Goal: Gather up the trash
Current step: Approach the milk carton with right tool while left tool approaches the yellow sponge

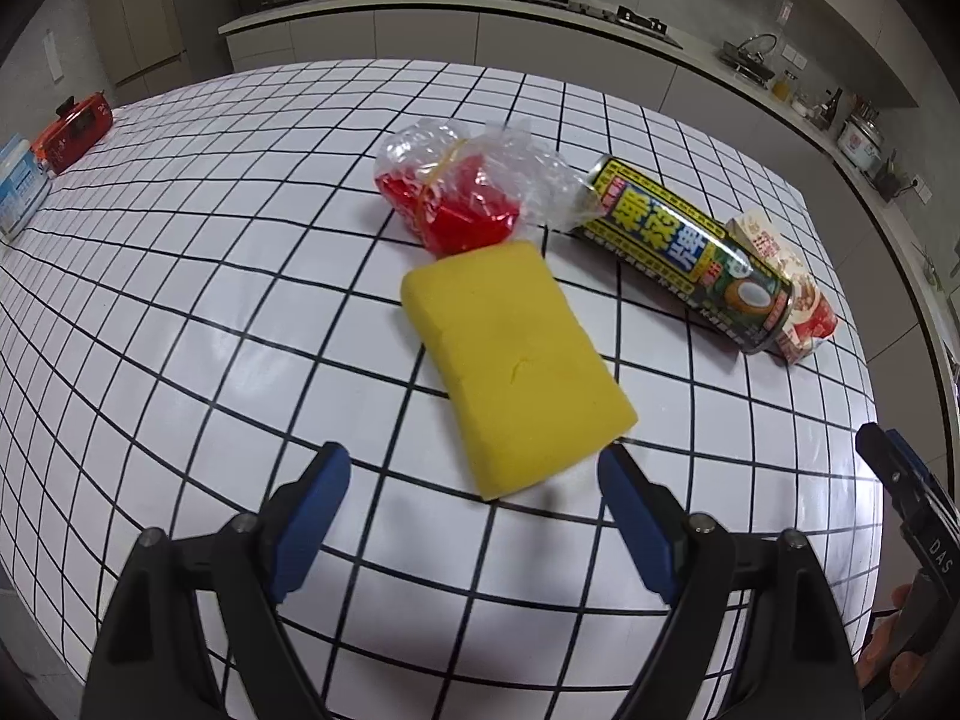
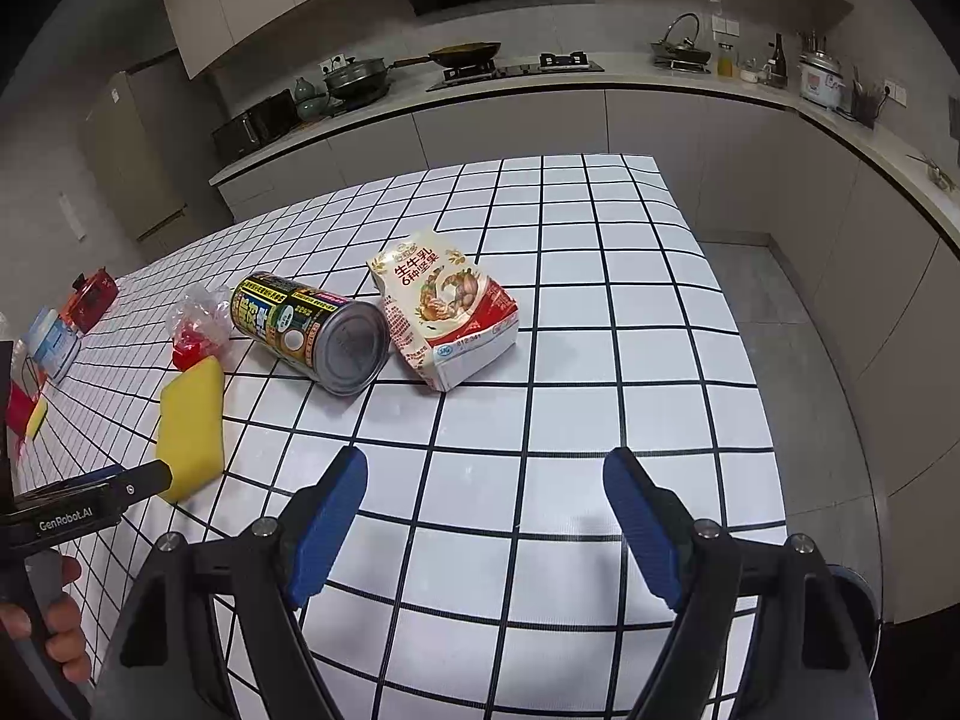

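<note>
Yellow sponge (image 1: 517, 360) before wide-open left gripper (image 1: 474, 468), can (image 1: 684, 255) beyond

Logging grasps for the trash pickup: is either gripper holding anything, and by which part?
Nothing is held. The left gripper and right gripper are both open and empty.

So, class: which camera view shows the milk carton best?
The right wrist view: the milk carton lies fully exposed, its printed face and base readable. In the left wrist view the carton sits mostly hidden behind the can, near the picture's right side.
</note>
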`<state>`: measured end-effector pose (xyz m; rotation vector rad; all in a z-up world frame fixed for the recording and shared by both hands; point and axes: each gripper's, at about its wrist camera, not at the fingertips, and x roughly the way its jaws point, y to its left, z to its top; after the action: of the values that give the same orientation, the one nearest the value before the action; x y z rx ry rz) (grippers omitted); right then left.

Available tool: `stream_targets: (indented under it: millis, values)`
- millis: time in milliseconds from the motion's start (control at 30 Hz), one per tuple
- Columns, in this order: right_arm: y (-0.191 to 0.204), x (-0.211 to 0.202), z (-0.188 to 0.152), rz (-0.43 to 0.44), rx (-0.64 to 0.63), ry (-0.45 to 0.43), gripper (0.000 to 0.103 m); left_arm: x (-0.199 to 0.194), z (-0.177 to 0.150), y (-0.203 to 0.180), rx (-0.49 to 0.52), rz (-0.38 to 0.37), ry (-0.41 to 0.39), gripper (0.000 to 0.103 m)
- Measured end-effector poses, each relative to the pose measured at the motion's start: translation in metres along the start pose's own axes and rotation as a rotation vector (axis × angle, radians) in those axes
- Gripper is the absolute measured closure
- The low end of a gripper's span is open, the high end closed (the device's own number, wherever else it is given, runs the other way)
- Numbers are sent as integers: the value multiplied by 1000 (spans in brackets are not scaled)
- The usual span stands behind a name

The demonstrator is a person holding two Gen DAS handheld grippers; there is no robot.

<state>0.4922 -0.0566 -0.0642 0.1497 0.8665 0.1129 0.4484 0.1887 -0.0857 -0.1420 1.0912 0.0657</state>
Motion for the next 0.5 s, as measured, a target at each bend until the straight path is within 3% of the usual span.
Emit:
stream_targets:
  millis: [500]
  values:
    - [5, 17, 14, 26, -31, 13, 20, -6, 0, 8, -39, 1, 8, 17]
